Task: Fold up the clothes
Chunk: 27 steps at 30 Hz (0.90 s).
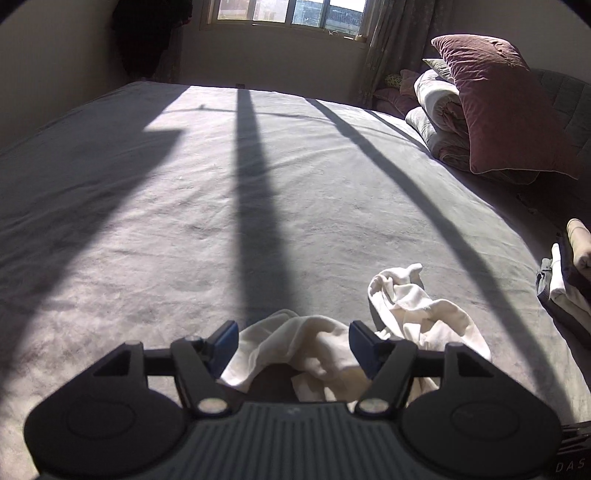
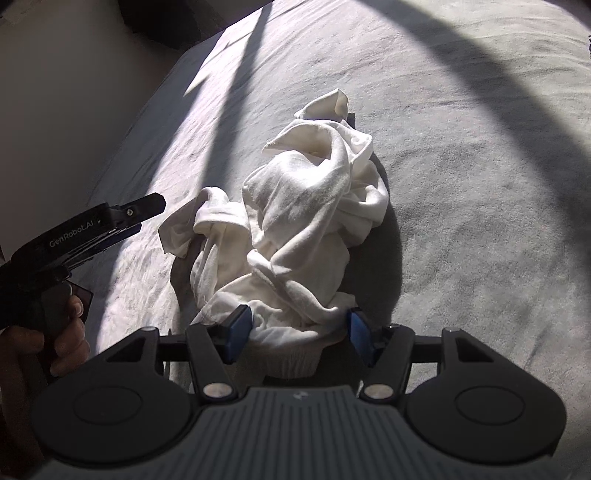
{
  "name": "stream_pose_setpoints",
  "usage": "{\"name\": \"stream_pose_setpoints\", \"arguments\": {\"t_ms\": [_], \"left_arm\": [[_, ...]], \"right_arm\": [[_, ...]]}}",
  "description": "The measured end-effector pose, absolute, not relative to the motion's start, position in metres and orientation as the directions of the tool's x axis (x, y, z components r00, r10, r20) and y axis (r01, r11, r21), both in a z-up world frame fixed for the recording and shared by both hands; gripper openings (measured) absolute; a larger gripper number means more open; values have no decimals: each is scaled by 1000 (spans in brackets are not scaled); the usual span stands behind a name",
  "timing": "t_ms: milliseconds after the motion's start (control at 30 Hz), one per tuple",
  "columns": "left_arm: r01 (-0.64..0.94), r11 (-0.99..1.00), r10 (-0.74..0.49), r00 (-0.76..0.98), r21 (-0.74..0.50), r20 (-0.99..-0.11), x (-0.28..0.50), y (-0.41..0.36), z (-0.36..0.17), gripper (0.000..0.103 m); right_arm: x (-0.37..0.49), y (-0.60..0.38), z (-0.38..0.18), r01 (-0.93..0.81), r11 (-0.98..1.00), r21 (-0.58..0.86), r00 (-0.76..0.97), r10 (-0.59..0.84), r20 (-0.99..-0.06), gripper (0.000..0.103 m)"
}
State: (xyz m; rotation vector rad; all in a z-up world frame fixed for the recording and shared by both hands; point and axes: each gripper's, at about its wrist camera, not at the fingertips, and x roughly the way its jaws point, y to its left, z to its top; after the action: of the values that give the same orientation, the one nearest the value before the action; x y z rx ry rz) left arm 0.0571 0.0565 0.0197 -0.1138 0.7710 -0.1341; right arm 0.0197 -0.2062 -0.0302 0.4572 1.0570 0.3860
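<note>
**White garment crumpled on bed, both grippers open over it**

White garment (image 2: 303, 221) lies bunched in a heap on the grey bedsheet (image 2: 480, 184), near the bed's near edge, partly in sun and partly in shade. A ribbed hem or cuff sits at the end of the heap nearest the right wrist camera.

Right gripper (image 2: 298, 334): jaws wide apart, blue pads on either side of that ribbed end, nothing clamped. Whether the pads touch the cloth cannot be told.

Left gripper (image 1: 293, 343): jaws also wide apart, a fold of the cloth lying between the blue pads, not pinched. In the right wrist view it comes in from the left, just beside the heap's left edge, held by a hand (image 2: 62, 328) on its grip.

Far side of the bed: a maroon pillow (image 1: 506, 107) leaning on rolled quilts (image 1: 439, 110). A window (image 1: 288, 13) sits behind. Folded clothes (image 1: 565, 288) are stacked at the right edge of the left wrist view.
</note>
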Motion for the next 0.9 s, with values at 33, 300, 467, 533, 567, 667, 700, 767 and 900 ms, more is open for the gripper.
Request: {"name": "stream_pose_setpoints", "arguments": {"t_ms": [33, 300, 467, 533, 567, 667, 700, 767, 900], "left_arm": [[86, 984, -172, 699, -157, -694, 55, 57, 19, 69], [228, 954, -297, 631, -194, -717, 34, 60, 10, 71], [340, 904, -414, 550, -258, -725, 23, 56, 2, 71], [372, 879, -460, 504, -297, -731, 20, 56, -2, 71], [386, 867, -481, 480, -315, -734, 19, 55, -4, 70], [403, 845, -512, 424, -351, -747, 16, 51, -13, 70], [406, 844, -510, 413, -349, -754, 15, 49, -16, 70], [411, 846, -501, 397, -340, -769, 13, 45, -21, 70], [413, 859, -467, 391, -302, -793, 10, 40, -27, 70]], "right_arm": [[18, -208, -29, -90, 842, 532, 444, 512, -736, 62], [8, -215, -27, -104, 843, 528, 439, 515, -736, 63], [8, -216, -34, -76, 821, 566, 423, 541, -727, 64], [9, -216, -36, -60, 809, 585, 418, 553, -721, 64], [10, -216, -39, -49, 800, 597, 414, 561, -717, 64], [13, -213, -45, -22, 777, 630, 403, 583, -705, 64], [14, -212, -46, -19, 771, 636, 400, 589, -702, 63], [16, -210, -47, -19, 764, 644, 399, 597, -696, 59], [16, -208, -41, -30, 760, 649, 428, 596, -679, 23]]}}
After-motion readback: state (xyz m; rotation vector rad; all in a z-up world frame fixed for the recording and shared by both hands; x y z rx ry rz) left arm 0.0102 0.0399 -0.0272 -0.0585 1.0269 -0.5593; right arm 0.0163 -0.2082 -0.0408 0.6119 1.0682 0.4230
